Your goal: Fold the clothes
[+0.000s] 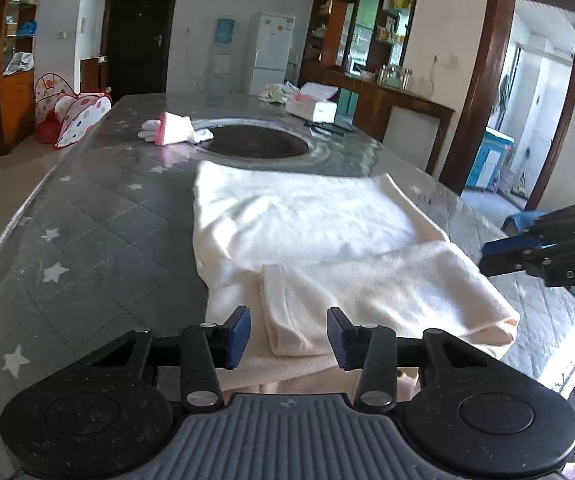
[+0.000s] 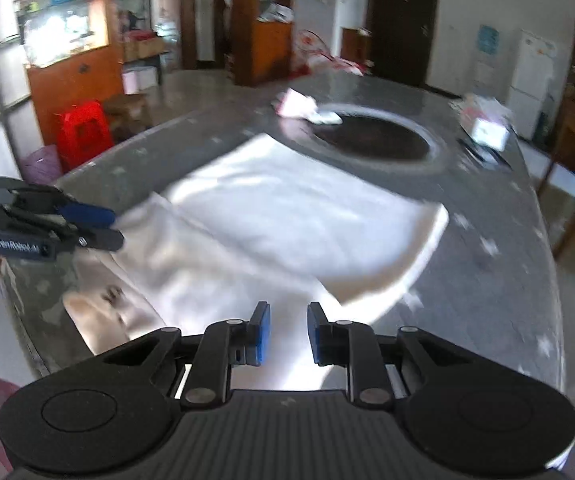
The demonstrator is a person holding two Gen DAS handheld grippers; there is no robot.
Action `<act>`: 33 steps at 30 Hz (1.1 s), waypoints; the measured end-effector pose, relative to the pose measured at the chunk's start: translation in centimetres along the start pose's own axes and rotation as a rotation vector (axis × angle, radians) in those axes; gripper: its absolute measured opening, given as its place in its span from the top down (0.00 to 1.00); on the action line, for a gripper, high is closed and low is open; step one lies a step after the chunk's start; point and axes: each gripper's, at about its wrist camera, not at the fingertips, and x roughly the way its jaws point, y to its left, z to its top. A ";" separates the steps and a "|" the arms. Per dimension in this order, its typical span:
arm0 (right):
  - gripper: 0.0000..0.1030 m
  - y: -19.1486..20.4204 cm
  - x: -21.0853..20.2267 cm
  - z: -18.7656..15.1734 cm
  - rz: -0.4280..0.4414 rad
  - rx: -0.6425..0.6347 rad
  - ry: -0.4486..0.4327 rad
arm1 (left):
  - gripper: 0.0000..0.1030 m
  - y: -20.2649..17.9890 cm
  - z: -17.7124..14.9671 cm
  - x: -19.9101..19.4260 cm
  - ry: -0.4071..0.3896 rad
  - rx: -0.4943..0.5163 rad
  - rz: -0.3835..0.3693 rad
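Cream-white cloth [image 1: 307, 220] lies spread on the grey star-patterned table [image 1: 99, 216], its far edge just short of the dark round inset [image 1: 255, 142] in the middle. I judge the fold as begun but far from finished: the near right part is already turned over on itself, a doubled flap [image 1: 387, 296] lying across the nearer end of the cloth, while the larger far part is flat and single. What is left, as I read it, is at least one more fold to bring the piece down to a compact stack.

My left gripper [image 1: 289, 334] hovers at the near edge with its blue pads wide apart and nothing between them, the flap's folded corner just ahead of the gap. My right gripper [image 2: 287, 334] is likewise spread and empty, hanging over the cloth's near right side (seen from the left wrist it sits well off at the right edge of the table).

Several things I cannot settle. The right wrist view is smeared by blur, so creases and edges there are hard to trace. The near hem is hidden under my own gripper bodies in both views. I cannot tell what garment this is, nor how many layers the flap holds. Pink-and-white gloves [image 1: 173, 130] and a tissue box [image 1: 313, 109] sit on the far side, well apart from the cloth.
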 end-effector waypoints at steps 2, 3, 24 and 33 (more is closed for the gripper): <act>0.81 -0.6 -0.3 -0.7 -0.015 0.018 -0.007 | 0.56 -0.1 -0.1 0.4 0.016 -0.001 0.009; 0.81 -0.7 -0.3 -0.8 -0.018 0.025 -0.018 | 0.56 -0.1 -0.1 0.6 0.023 -0.001 0.011; 0.78 -1.9 2.1 -1.6 -0.099 0.081 -0.093 | 0.97 0.1 0.3 0.0 0.024 0.024 0.077; 0.78 -1.0 3.4 -1.2 -0.088 0.044 -0.086 | 0.94 -1.7 1.6 0.9 0.007 0.060 -0.015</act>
